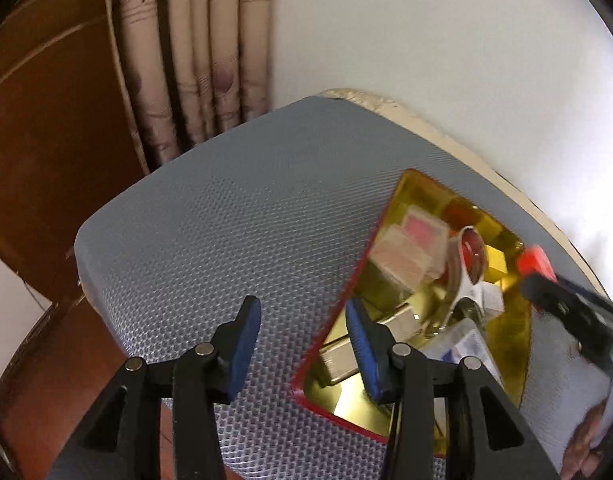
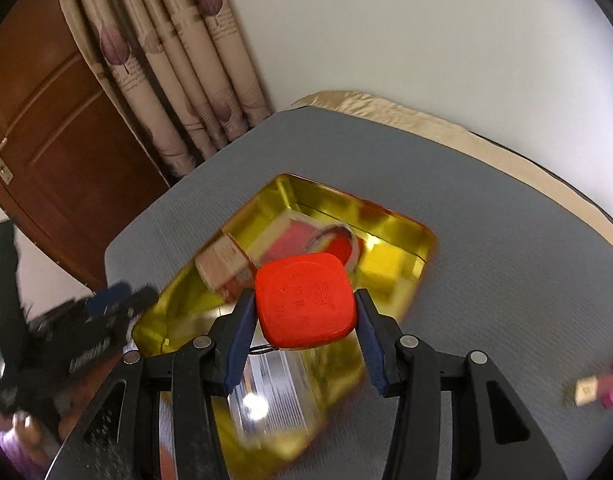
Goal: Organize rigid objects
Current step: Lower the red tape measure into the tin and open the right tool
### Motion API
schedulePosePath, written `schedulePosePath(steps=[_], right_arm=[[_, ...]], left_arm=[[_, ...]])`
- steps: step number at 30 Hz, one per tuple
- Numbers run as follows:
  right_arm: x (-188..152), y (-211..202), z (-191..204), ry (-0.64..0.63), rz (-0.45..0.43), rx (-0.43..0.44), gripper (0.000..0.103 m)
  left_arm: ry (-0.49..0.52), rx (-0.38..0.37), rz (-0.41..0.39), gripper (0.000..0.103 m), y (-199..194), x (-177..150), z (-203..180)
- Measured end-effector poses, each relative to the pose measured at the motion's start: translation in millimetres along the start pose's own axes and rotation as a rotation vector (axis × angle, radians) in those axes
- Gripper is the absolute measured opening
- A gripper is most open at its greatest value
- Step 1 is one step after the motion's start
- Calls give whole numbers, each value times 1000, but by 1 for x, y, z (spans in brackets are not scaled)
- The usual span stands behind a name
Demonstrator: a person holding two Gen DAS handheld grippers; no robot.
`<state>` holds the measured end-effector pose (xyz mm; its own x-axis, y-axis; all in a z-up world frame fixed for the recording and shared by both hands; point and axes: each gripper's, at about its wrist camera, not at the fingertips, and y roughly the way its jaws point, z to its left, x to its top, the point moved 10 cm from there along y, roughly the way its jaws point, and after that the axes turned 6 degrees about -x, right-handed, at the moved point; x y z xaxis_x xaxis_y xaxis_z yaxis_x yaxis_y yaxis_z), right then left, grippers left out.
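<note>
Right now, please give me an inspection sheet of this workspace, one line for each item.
Surface: grey textured mat over a beige cloth.
Job's things: gold metal tray with red rim holding pink-topped boxes and other small items; red rounded square plastic box.
Clutter: small beige block and pink piece on the mat.
Grippers: left tongs open, empty, at the tray's edge; right tongs shut on the red box above the tray.
Cables: nothing seen.
Surroundings: patterned curtain, brown wooden door, white wall.

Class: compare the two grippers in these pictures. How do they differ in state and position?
The right gripper grips a red box; the left gripper is open and holds nothing. The right hangs over the gold tray; the left sits at the tray's edge, above the grey mat. Both have blue-padded fingers.
</note>
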<state>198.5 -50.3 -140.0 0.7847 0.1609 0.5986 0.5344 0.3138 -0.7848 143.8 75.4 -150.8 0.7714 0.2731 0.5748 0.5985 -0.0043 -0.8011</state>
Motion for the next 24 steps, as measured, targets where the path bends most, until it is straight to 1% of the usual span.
schedulePosePath(steps=[2, 5, 7, 11, 14, 17, 19, 22, 24], right_arm=[[10, 20, 10, -21, 17, -1, 45], [24, 47, 17, -28, 47, -14, 45], [33, 62, 20, -33, 59, -21, 45], [41, 79, 25, -43, 85, -39, 45], [45, 88, 30, -42, 95, -27, 46], [48, 94, 32, -57, 99, -50, 46], [51, 92, 33, -52, 90, -36, 47], [57, 80, 29, -15, 51, -14, 47], [59, 66, 24, 20, 10, 5, 47]], left_arm=[[-10, 10, 8, 45, 2, -2, 4], [4, 27, 3, 45, 2, -1, 2], [7, 27, 1, 45, 0, -2, 5], [11, 19, 6, 45, 3, -1, 0], [6, 13, 14, 45, 5, -3, 1], [5, 13, 24, 45, 7, -4, 2], [5, 15, 31, 45, 7, -5, 3], [14, 23, 33, 45, 6, -7, 1], [26, 27, 24, 45, 4, -8, -2]])
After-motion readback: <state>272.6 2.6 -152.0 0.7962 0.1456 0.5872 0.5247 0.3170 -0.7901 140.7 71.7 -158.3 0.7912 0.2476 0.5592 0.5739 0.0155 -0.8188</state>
